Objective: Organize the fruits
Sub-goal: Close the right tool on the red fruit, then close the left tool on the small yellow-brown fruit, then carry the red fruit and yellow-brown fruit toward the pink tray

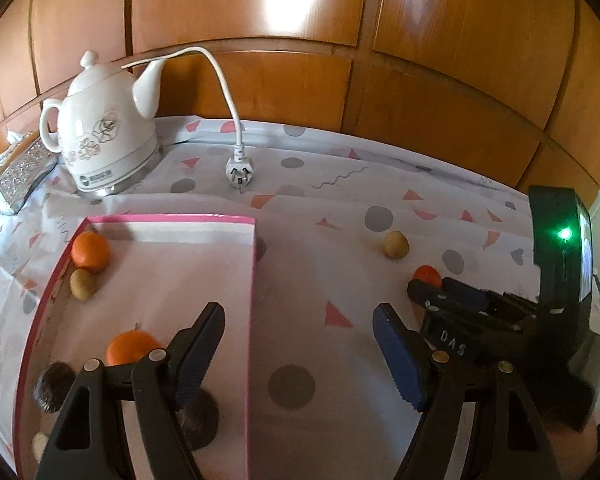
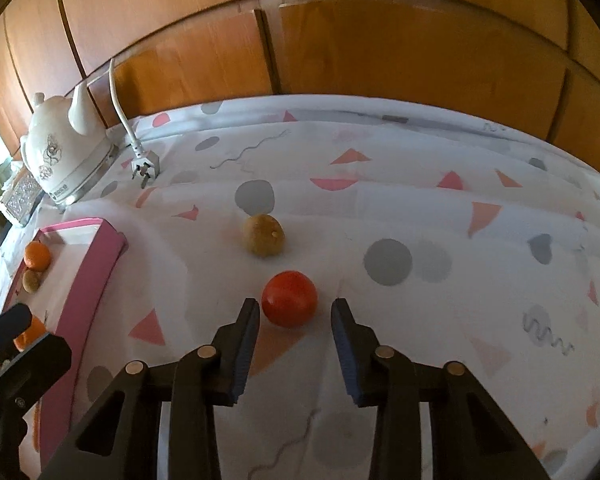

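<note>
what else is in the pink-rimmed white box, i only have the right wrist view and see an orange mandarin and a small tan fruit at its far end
Observer: Near the front end of the pink-rimmed white box lies a dark brown fuzzy round fruit, outside your frame.
Operator: is the left gripper holding anything
Observer: No. The left gripper is open and empty, one finger over the box and the other over the patterned cloth.
Operator: any more orange ones in there
Observer: Yes, a second orange mandarin sits mid-box, just ahead of the left gripper. Your view catches only a sliver of it.
</note>
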Available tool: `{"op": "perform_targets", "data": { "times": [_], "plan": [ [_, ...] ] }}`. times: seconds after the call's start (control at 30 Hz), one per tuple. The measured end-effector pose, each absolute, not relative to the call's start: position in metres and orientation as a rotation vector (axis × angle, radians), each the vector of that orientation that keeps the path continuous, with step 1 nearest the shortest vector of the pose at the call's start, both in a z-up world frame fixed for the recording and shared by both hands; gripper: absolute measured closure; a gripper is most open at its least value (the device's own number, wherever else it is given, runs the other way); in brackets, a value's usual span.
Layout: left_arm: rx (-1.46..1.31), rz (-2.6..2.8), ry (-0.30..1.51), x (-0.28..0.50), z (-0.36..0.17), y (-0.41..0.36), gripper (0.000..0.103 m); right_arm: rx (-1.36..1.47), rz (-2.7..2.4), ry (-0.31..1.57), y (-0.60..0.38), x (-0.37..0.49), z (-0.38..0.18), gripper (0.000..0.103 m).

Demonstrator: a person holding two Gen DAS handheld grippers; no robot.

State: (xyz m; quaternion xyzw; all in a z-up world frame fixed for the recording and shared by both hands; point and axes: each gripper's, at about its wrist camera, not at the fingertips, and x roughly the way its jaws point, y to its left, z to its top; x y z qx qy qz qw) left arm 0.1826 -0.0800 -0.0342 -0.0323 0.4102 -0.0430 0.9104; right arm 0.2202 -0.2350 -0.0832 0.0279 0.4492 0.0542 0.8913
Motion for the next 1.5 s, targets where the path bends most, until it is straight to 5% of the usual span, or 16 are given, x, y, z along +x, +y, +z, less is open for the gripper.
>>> {"op": "perform_targets", "data": {
  "times": [0.07,0.43,1.03,1.23,1.5],
  "plan": [
    [-0.078,-0.091,0.848,0.189,-0.036,-0.081,0.031,0.052,0.119,0.933,-0.234,0.225,-0.086,0.074],
    [-0.135,-0.151,0.919,0.226,-0.054,-0.109,0.052,0.003,0.117,0.907,-0.246,0.223,-0.08,0.075],
    [-0.098,-0.241,0.931,0.273,-0.069,-0.156,0.056,-0.012,0.103,0.91,-0.27,0.227,-0.083,0.075],
    [-0.093,-0.245,0.946,0.283,-0.079,-0.16,0.078,-0.01,0.103,0.912,-0.27,0.229,-0.083,0.075],
    [-0.127,-0.26,0.952,0.251,-0.073,-0.146,0.078,0.017,0.116,0.924,-0.271,0.217,-0.077,0.075]
  ]
}}
